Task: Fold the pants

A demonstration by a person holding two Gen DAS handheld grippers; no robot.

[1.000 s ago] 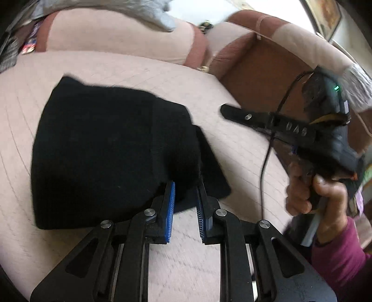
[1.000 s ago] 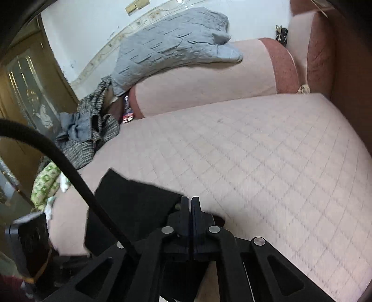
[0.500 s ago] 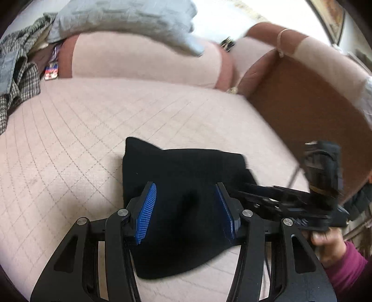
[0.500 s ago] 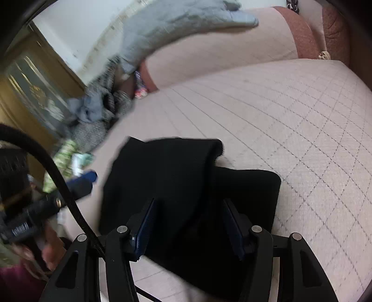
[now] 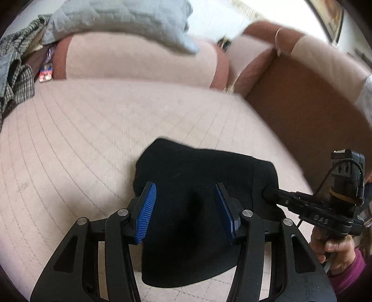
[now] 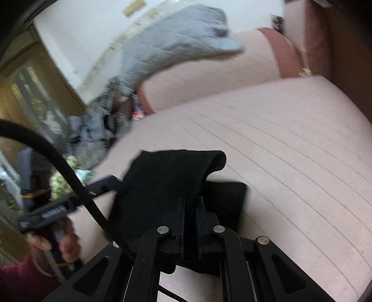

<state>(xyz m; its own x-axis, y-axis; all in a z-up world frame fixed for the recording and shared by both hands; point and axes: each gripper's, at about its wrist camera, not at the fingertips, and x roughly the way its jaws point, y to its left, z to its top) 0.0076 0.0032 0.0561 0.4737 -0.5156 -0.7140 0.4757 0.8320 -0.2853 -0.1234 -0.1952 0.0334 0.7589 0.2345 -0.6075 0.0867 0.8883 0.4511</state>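
Observation:
The black pants lie folded in a compact bundle on the pink quilted sofa seat. My left gripper is open, its blue pads spread just above the near part of the bundle. My right gripper is shut on a fold of the pants at the bundle's right edge; it also shows in the left wrist view, its tip against the fabric. The fold stands raised in the right wrist view.
A grey quilted blanket drapes over the sofa back. A pile of checked and grey clothes lies at the left end. The brown armrest rises at the right. A wooden cabinet stands beyond the sofa.
My right gripper has gone from open to shut on the pants' edge. My left gripper opened earlier and stays open over the bundle.

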